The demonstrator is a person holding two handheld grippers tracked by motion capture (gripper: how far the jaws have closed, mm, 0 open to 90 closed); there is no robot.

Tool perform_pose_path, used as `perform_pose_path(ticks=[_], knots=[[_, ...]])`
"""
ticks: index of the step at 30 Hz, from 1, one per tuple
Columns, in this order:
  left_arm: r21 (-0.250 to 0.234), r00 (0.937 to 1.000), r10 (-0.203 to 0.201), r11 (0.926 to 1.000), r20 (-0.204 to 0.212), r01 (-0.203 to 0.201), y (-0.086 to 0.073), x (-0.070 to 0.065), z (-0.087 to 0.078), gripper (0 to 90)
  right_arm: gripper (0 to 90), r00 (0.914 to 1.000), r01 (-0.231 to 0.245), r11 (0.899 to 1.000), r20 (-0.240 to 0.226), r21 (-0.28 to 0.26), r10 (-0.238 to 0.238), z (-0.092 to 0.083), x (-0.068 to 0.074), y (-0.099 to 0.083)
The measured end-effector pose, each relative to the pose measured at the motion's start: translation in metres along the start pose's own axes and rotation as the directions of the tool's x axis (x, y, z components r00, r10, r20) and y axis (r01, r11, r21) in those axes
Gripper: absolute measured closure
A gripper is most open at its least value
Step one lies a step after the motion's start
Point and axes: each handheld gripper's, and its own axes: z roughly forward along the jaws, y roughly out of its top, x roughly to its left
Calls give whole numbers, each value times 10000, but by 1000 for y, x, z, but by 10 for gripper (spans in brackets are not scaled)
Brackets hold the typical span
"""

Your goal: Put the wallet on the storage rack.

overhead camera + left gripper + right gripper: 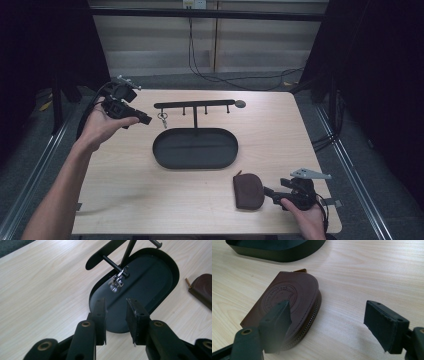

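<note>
- The left gripper [142, 120] hung above the far-left part of the wooden table [125, 185], its jaws parted with nothing between them; no pad touched anything.
- Ahead of it, the keys [117, 282] hung from a peg of the black hook stand [195, 104], the small metal bunch dangling over the left end of the oval tray [165, 160] at the stand's base.
- In the left gripper view the keys sat just beyond and above the gap between the jaws, near but clearly apart from them.
- Judged by look, the bunch was light, hard and slick metal, free to swing on its ring; a grip on the flat of the keys below the ring seemed safer than one on the thin ring itself, which could slip or twist off the pads.
- The right gripper [270, 191] rested low at the near-right of the table with jaws spread wide, holding nothing.
- A brown leather zip pouch [287, 302] lay flat just beside its left pad; whether the pad touched the leather could not be told.
- The pouch looked soft and pliant, with a zip along its curved edge, best pinched across its thin body.
</note>
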Motion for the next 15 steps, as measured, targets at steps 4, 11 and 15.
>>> perform_pose_path(ticks=[4,11,15], knots=[[-439,9997,-162,9989,162,169,-13,-4,4,657,214,10000,6,10000,-6,21,-6,0,0,0],[-1043,10000,-72,9945,3,72,-34,-12,8,514,214,10000,-67,10000,9,64,67,1,0,1],[-1288,9997,-198,9914,152,216,-48,-16,9,454,214,10000,-61,10000,5,-4,61,0,0,1]])
